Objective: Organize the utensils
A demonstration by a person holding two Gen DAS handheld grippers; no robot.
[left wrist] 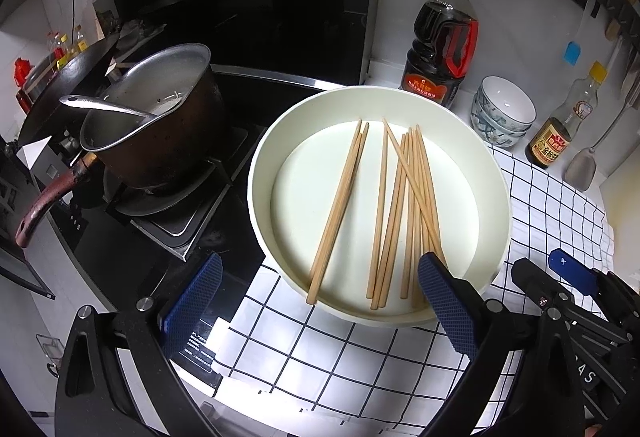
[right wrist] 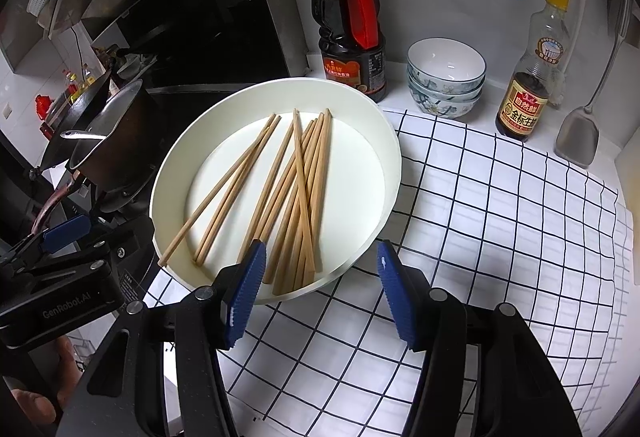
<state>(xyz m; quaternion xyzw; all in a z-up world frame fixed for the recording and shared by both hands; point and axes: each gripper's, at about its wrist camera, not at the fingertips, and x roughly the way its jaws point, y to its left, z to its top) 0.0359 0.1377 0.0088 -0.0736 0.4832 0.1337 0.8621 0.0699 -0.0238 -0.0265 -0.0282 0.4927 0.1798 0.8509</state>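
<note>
Several wooden chopsticks [left wrist: 404, 209] lie loose in a white round tray [left wrist: 280, 133] on a checked cloth; they also show in the right wrist view [right wrist: 296, 193], in the tray [right wrist: 396, 165]. My left gripper [left wrist: 320, 301] is open and empty at the tray's near rim, its right finger [left wrist: 448, 305] over the rim by the chopstick ends. My right gripper [right wrist: 320, 293] is open and empty, just in front of the tray's near edge. The right gripper also shows in the left wrist view [left wrist: 576, 277], beside the tray's right.
A stove with a brown pot [left wrist: 160, 125] and ladle stands left of the tray. Behind are a soy sauce jug [right wrist: 352, 25], stacked bowls [right wrist: 446, 77], a smaller sauce bottle [right wrist: 528, 77] and a metal spatula [right wrist: 578, 137]. The checked cloth [right wrist: 500, 217] spreads right.
</note>
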